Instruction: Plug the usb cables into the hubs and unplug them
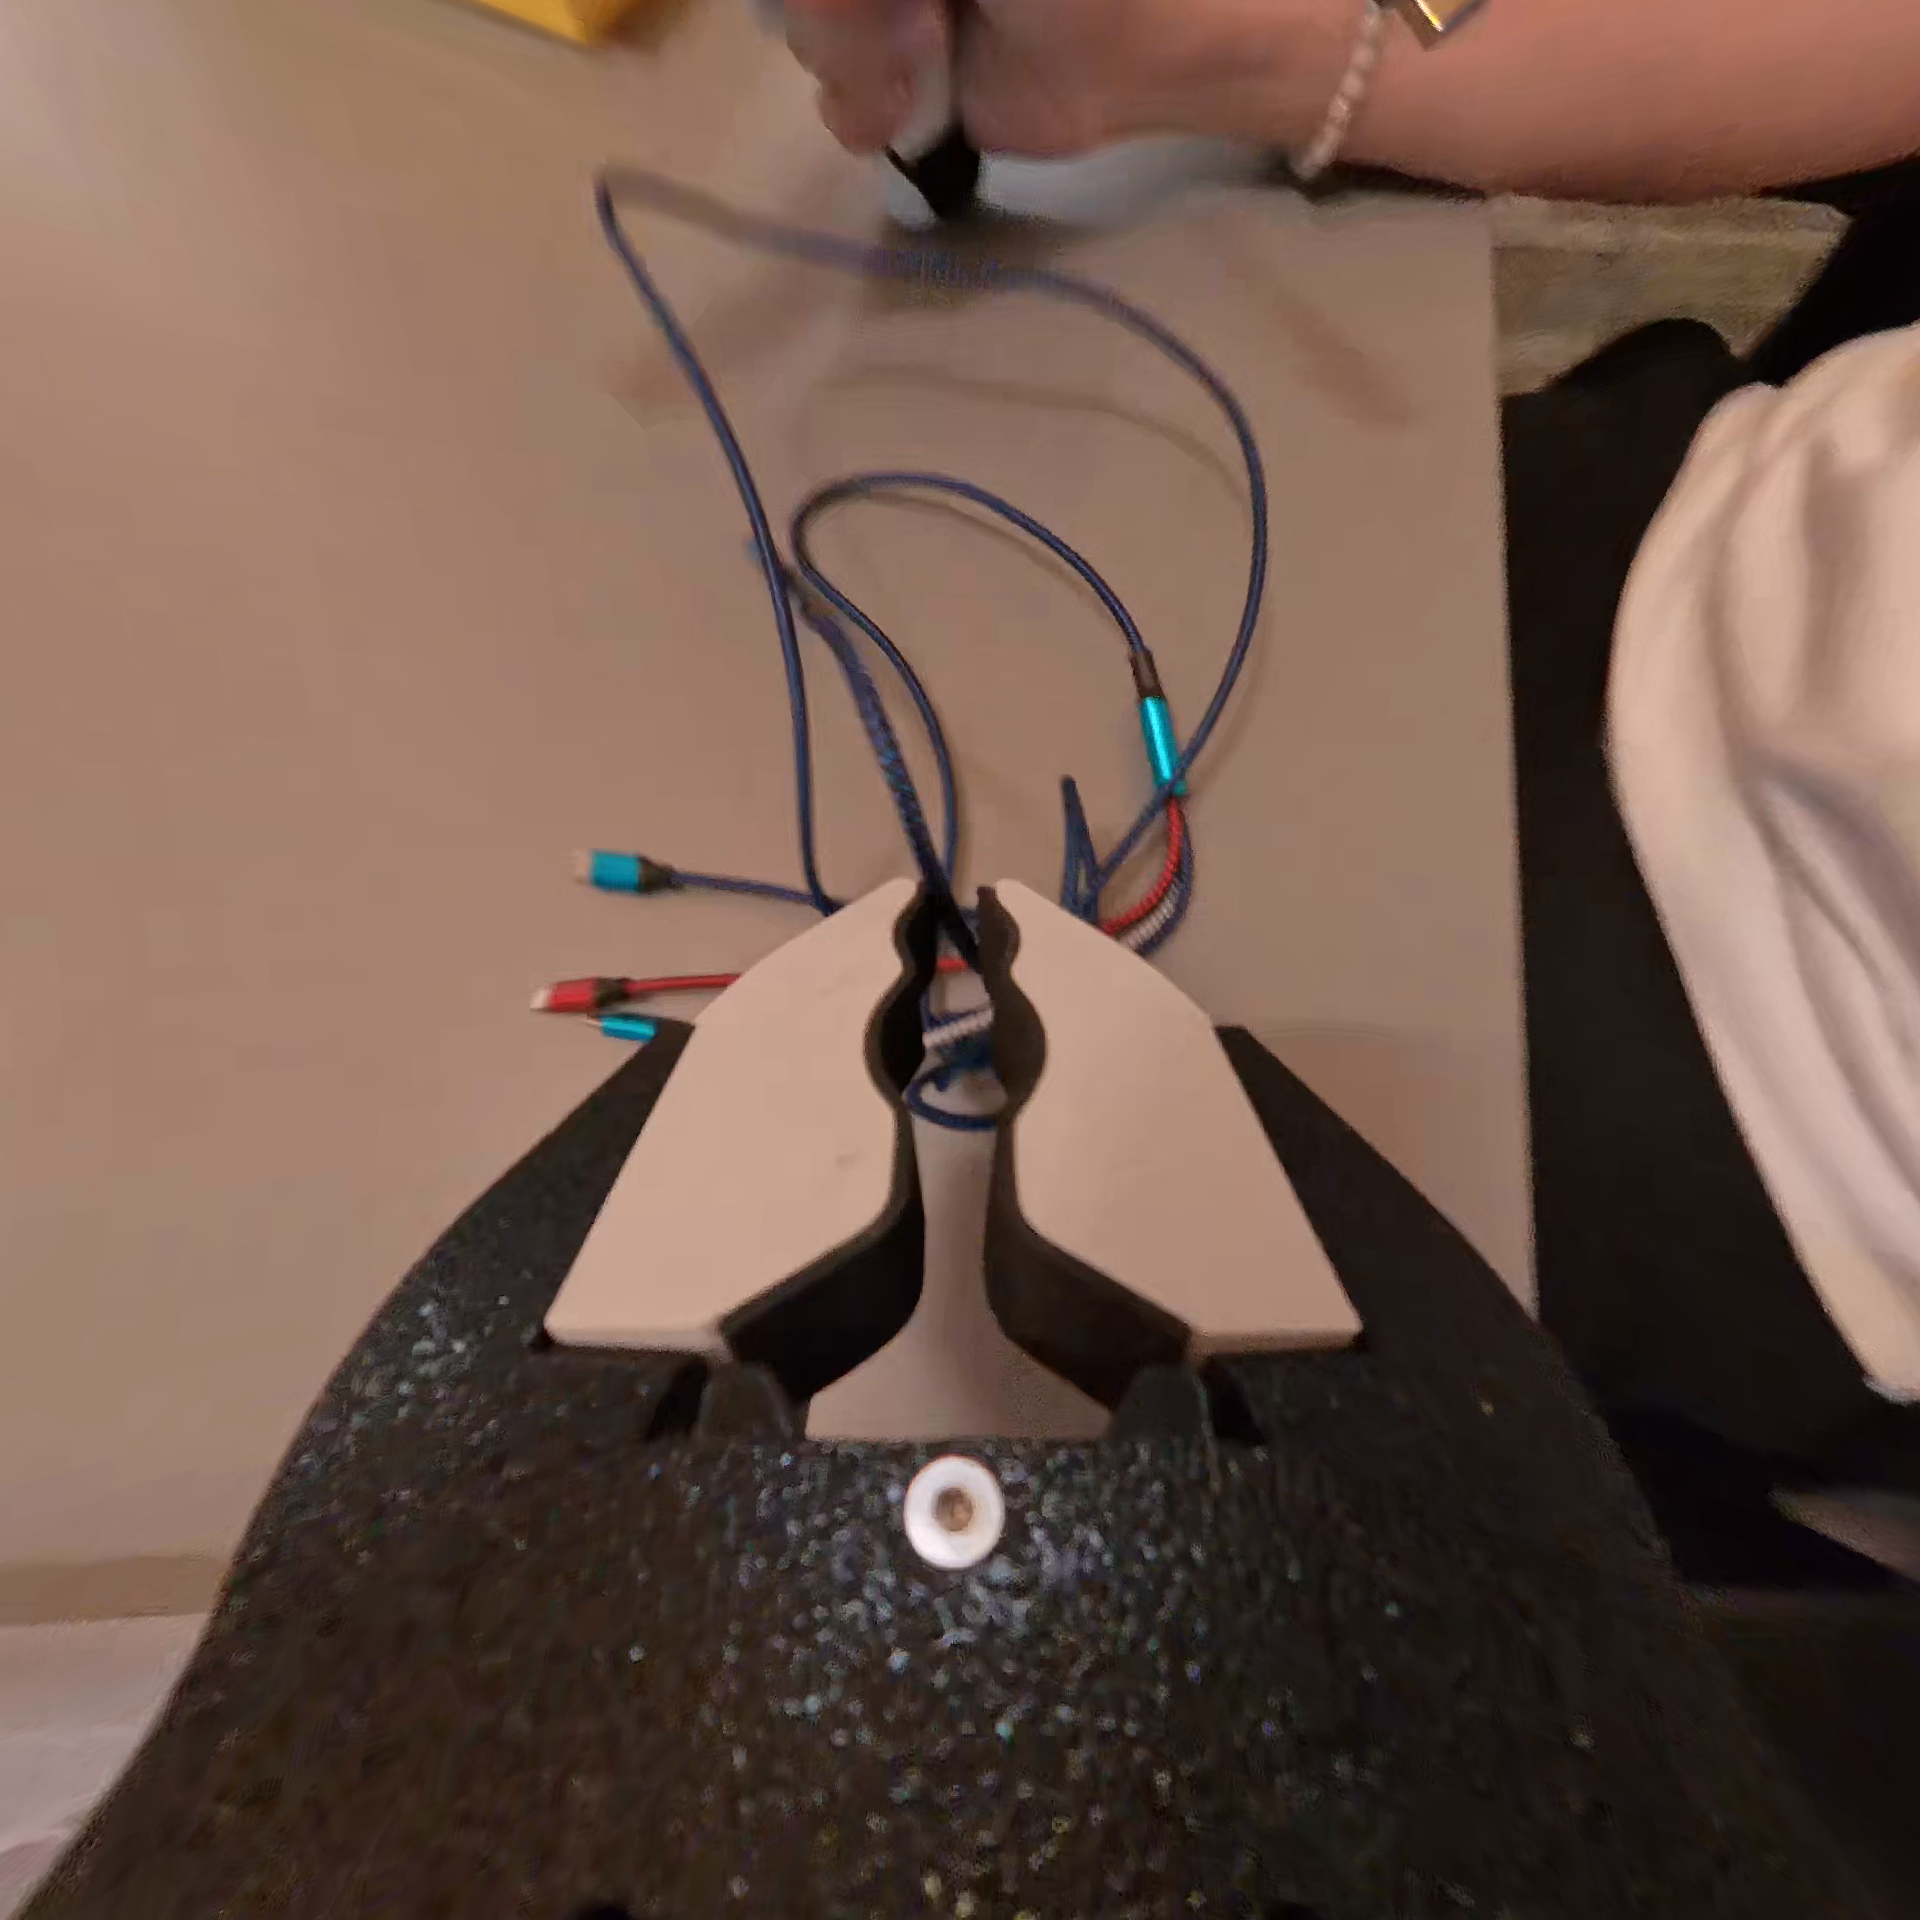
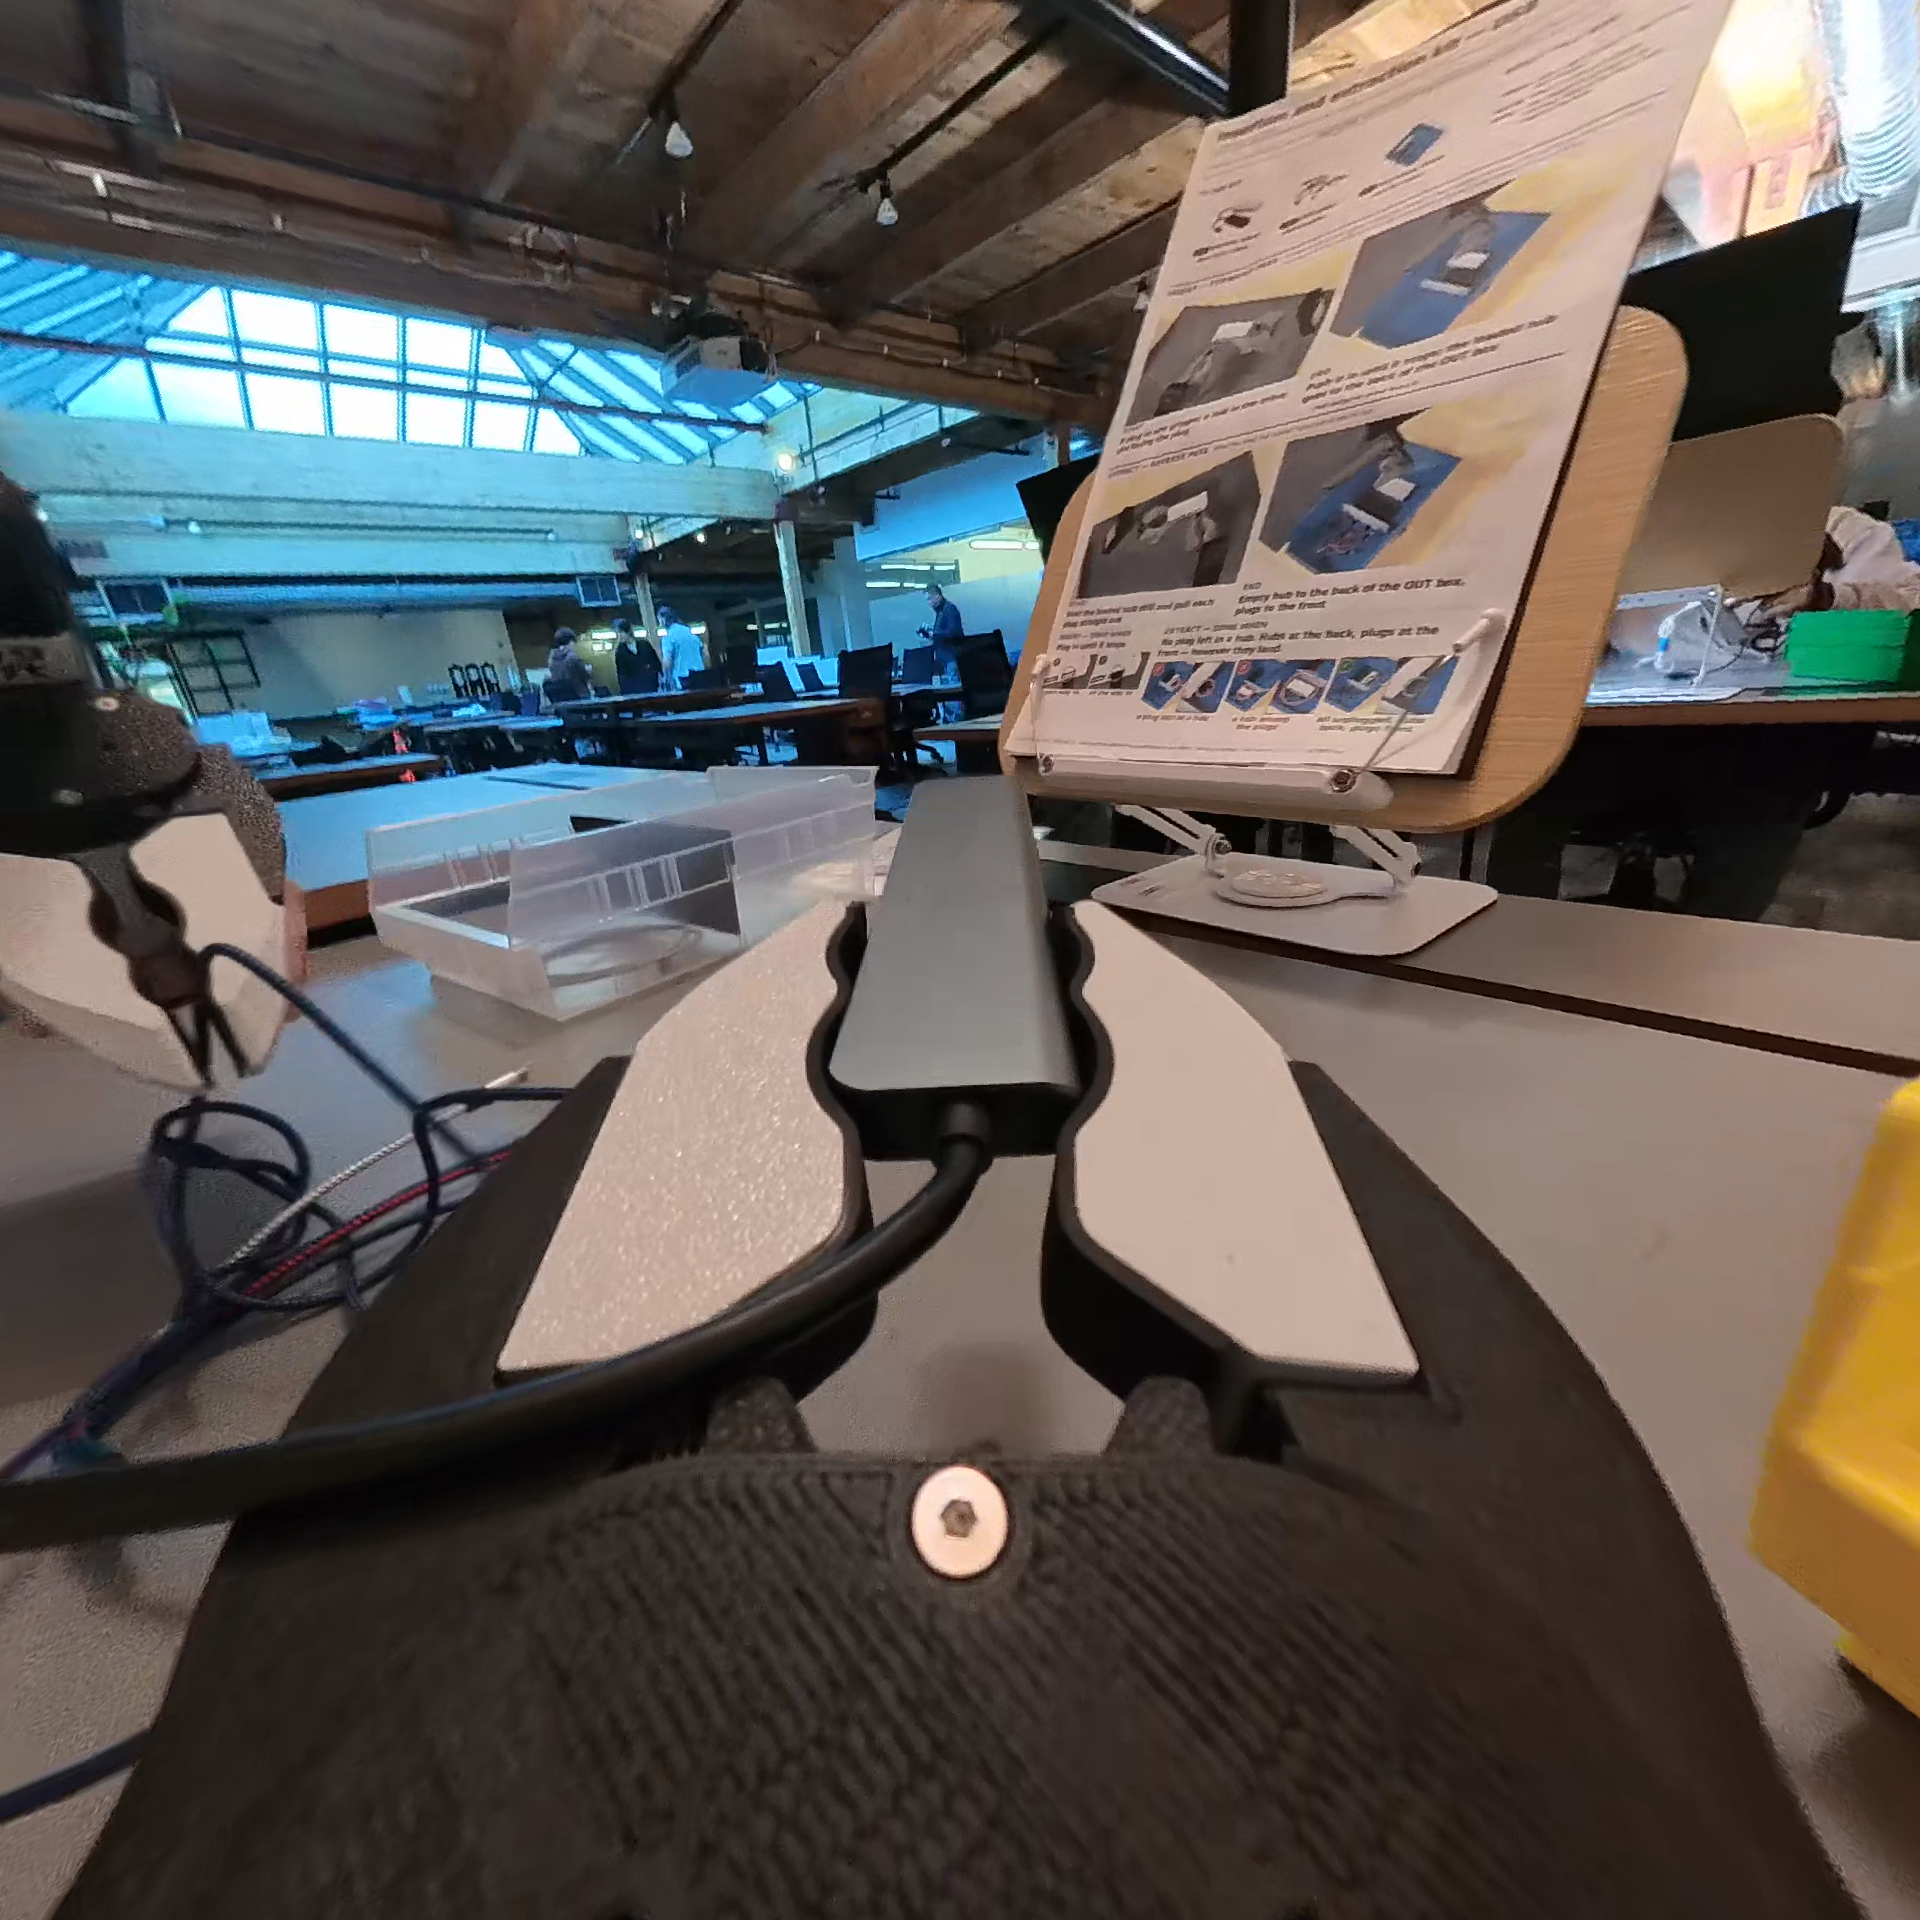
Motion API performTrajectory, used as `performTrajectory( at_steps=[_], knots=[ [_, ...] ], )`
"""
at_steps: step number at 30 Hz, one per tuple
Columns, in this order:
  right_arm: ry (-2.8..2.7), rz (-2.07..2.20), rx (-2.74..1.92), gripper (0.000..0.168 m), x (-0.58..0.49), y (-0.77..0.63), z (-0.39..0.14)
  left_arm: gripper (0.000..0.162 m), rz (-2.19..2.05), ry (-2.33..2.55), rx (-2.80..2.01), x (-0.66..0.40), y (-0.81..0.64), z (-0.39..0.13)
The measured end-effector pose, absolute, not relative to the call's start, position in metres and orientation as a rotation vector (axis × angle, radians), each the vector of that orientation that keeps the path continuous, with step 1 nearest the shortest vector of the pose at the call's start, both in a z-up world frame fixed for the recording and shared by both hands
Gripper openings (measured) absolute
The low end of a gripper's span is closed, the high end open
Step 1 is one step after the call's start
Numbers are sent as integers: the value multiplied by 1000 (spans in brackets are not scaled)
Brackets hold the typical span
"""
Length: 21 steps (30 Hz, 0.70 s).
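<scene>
Right wrist view: right hand-held gripper (image 2: 956, 997) clamped around smooth, dark, bar-shaped hub (image 2: 951, 935).

**A:** How many grippers?
**B:** Two: the left gripper (image 1: 951, 904) and the right gripper (image 2: 961, 935).
**A:** Hubs?
**B:** One dark grey hub (image 2: 956, 956).
**A:** Plug ends on the table?
**B:** Four show: three teal plugs (image 1: 618, 871) and one red plug (image 1: 577, 997).
**A:** And the cables?
**B:** One red cable (image 1: 686, 982). There are several blue braided cables (image 1: 1091, 582), too tangled to count.
**A:** Anything else?
**B:** One clear plastic bin (image 2: 623, 883), as far as I can tell. One yellow box (image 2: 1849, 1403). One document stand (image 2: 1590, 582) with one printed sheet (image 2: 1351, 416).
</scene>
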State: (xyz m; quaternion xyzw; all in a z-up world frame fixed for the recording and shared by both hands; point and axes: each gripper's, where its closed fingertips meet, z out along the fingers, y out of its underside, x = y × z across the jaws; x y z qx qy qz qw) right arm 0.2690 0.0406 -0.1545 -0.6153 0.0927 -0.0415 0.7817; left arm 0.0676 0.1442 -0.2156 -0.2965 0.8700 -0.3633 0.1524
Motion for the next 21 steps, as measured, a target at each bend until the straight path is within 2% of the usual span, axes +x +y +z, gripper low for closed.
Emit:
performTrajectory(
  at_steps=[1, 3, 4, 6, 8, 11, 14, 17, 21],
  knots=[
    [187, -94, -1339, 35, 267, 42, -155, 11, -1021, 2554, -882, 60, 144, -221],
    [168, -98, -1354, 35, 265, 44, -156, 39, -847, 2636, -962, 51, 156, -236],
    [166, -103, -1356, 35, 264, 45, -157, 48, -738, 2649, -1000, 49, 164, -241],
    [159, -97, -1361, 35, 263, 46, -157, 55, -579, 2610, -1046, 50, 181, -242],
    [164, -93, -1357, 35, 264, 45, -157, 56, -477, 2509, -1073, 56, 197, -231],
    [175, -77, -1344, 35, 266, 43, -156, 55, -524, 2312, -1060, 73, 189, -188],
    [185, -63, -1331, 35, 268, 43, -155, 42, -762, 2240, -908, 88, 121, -148],
    [183, -66, -1335, 35, 268, 43, -155, 47, -757, 2327, -817, 102, 68, -144],
    [185, -81, -1337, 35, 268, 44, -155, 32, -743, 2502, -916, 128, 17, -172]
  ],
)
